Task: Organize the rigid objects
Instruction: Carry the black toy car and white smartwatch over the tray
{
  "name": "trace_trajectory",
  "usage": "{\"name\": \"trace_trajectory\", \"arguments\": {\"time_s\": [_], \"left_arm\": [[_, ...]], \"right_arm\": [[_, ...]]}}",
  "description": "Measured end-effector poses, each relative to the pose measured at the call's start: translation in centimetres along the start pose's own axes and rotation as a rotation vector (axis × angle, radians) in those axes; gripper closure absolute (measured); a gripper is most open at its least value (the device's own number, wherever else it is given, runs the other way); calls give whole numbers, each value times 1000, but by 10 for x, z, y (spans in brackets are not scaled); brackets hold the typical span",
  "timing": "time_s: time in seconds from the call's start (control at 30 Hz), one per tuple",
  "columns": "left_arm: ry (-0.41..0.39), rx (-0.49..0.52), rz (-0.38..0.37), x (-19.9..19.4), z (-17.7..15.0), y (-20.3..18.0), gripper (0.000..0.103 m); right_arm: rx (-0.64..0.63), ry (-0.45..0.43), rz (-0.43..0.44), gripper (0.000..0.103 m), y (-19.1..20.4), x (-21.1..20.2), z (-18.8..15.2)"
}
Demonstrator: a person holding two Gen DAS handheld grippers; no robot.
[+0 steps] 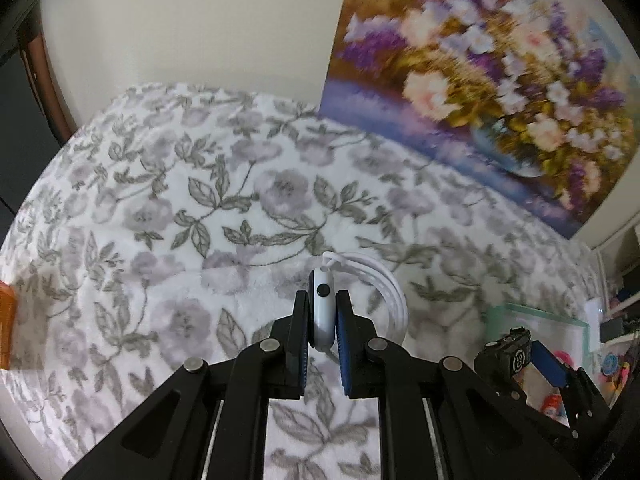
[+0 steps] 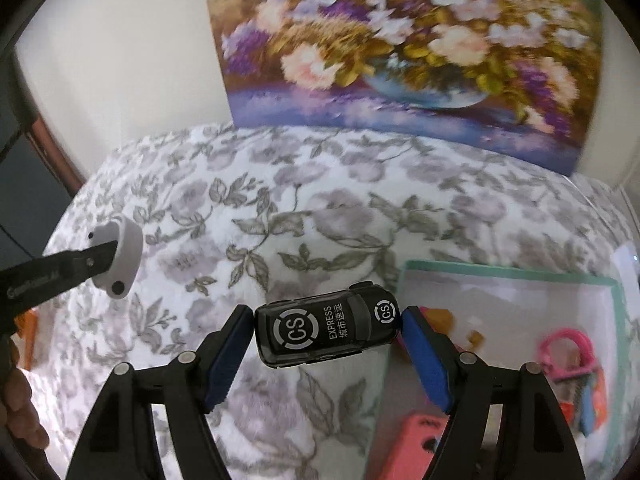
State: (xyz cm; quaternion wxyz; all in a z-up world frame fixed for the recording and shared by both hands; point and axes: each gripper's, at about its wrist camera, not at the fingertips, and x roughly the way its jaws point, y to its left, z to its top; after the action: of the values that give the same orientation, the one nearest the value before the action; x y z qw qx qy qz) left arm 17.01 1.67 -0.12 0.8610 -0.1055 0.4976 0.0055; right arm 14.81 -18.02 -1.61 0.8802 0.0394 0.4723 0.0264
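Note:
My left gripper (image 1: 323,316) is shut on a white smartwatch (image 1: 323,312) with a white strap (image 1: 384,284), held edge-on above the floral blanket (image 1: 180,200). It also shows in the right wrist view (image 2: 120,260), far left. My right gripper (image 2: 328,332) is shut on a black toy van (image 2: 328,330) marked "CS EXPRESS", gripped end to end above the blanket, beside the left edge of a mint-rimmed clear box (image 2: 500,272). The van and right gripper show in the left wrist view (image 1: 508,354) at lower right.
The box holds a pink toy (image 2: 566,354) and a coral-pink case (image 2: 416,444). A flower painting (image 2: 400,40) leans on the wall behind the blanket. An orange object (image 1: 6,320) lies at the far left edge. Shelves (image 1: 620,304) stand at right.

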Motion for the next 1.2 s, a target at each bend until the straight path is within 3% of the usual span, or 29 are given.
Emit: {"name": "trace_trajectory", "arguments": {"time_s": [0.33, 0.53, 0.7, 0.9, 1.2], "left_arm": [[-30, 76, -70, -47, -31, -44, 90], [-12, 162, -82, -53, -62, -77, 90], [29, 227, -100, -49, -90, -101, 90], [89, 299, -135, -42, -118, -128, 90], [114, 408, -129, -27, -143, -165, 90]], "right_arm": [[131, -19, -53, 25, -46, -64, -31], [277, 6, -101, 25, -90, -85, -62], [307, 3, -161, 25, -110, -101, -82], [340, 11, -179, 25, -133, -110, -99], [388, 60, -204, 25, -164, -93, -110]]}}
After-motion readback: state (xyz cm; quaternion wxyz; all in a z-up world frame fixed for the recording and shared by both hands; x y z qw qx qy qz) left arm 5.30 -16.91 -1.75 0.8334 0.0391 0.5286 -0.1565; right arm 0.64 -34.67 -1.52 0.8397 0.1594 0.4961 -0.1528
